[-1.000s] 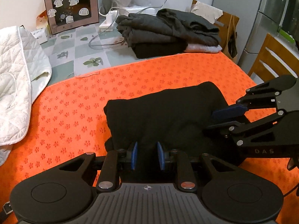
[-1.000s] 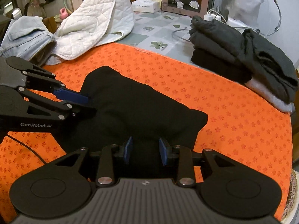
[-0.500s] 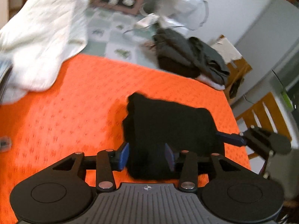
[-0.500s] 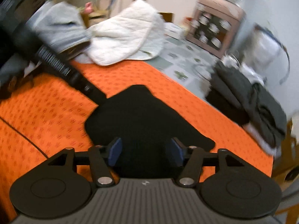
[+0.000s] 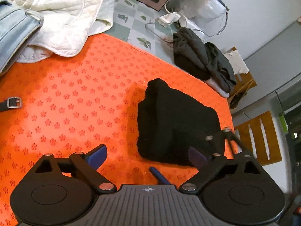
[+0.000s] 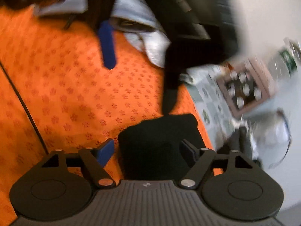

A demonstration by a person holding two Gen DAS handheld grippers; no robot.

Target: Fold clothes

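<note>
From the left wrist view, the left gripper point(image 5: 148, 156) sits nearest, its blue fingers point(image 5: 97, 157) spread wide and opening further, with nothing clasped; only the orange flower-print cloth point(image 5: 75, 103) over the bench lies directly between them. Just beyond, at about one o'clock, the folded black garment point(image 5: 176, 124) rests flat on that cloth, its near corner reaching up beside the right-side finger. At nine o'clock a strap with a metal buckle point(image 5: 13, 102) lies on the cloth. Farther off, at ten to eleven o'clock, a white quilted blanket point(image 5: 62, 17) and pale denim point(image 5: 13, 28) spill over the bench edge. At one o'clock beyond the orange cloth sits a stack of dark folded clothes point(image 5: 203, 62).

In the blurred right wrist view, the right gripper point(image 6: 148, 151) is released and opening too; the black garment lies between its fingers point(image 6: 105, 151), unpinched. At eleven o'clock beyond it hangs the other gripper's blue pad.
</note>
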